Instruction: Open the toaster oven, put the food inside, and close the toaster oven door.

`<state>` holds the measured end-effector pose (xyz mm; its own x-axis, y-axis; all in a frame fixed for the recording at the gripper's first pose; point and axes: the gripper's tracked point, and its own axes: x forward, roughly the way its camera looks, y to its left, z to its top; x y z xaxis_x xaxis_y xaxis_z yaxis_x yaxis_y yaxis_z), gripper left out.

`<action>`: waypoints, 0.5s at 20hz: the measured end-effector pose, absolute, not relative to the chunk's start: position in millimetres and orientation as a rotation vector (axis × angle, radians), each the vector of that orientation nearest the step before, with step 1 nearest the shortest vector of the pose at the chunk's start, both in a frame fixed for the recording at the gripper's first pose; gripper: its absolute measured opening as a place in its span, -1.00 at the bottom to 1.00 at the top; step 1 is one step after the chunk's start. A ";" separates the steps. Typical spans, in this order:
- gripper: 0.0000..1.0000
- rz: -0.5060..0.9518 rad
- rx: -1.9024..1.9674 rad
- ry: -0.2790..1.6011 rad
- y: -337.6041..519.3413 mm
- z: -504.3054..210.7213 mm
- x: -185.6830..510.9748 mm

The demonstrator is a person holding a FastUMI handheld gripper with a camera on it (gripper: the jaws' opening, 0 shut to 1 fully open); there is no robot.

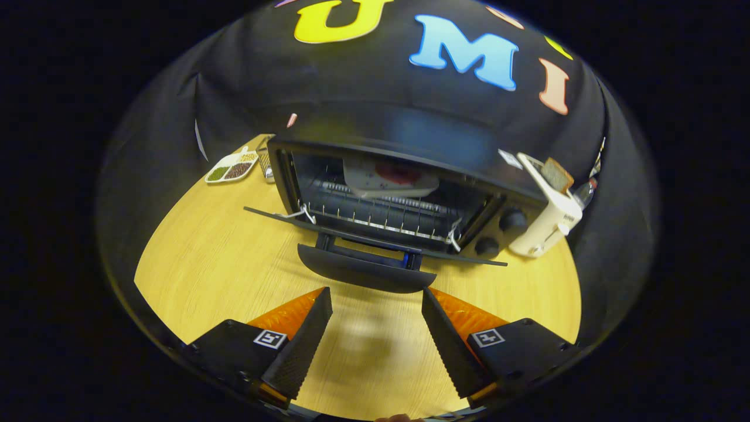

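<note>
Nearest the lens, at the bottom of the frame, the hand-held gripper (376,328) has its fingers spread wide with nothing between them, over bare bench (193,264). Just ahead of the fingertips, at frame centre, the toaster oven (398,193) stands with its door (375,246) dropped flat and its handle (366,271) toward the fingers. A plate of food (389,177) already sits on the rack inside. By my reading only the closing remains: the next move calls for catching the handle from beneath and swinging the door up
</note>
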<state>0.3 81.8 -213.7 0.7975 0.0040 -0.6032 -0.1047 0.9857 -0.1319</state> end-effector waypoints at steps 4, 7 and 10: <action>0.97 0.045 -0.139 0.484 81.2 -152.8 14.8; 0.97 0.014 -0.097 0.374 66.0 -109.7 23.1; 0.97 -0.019 -0.055 0.259 44.5 -65.6 16.1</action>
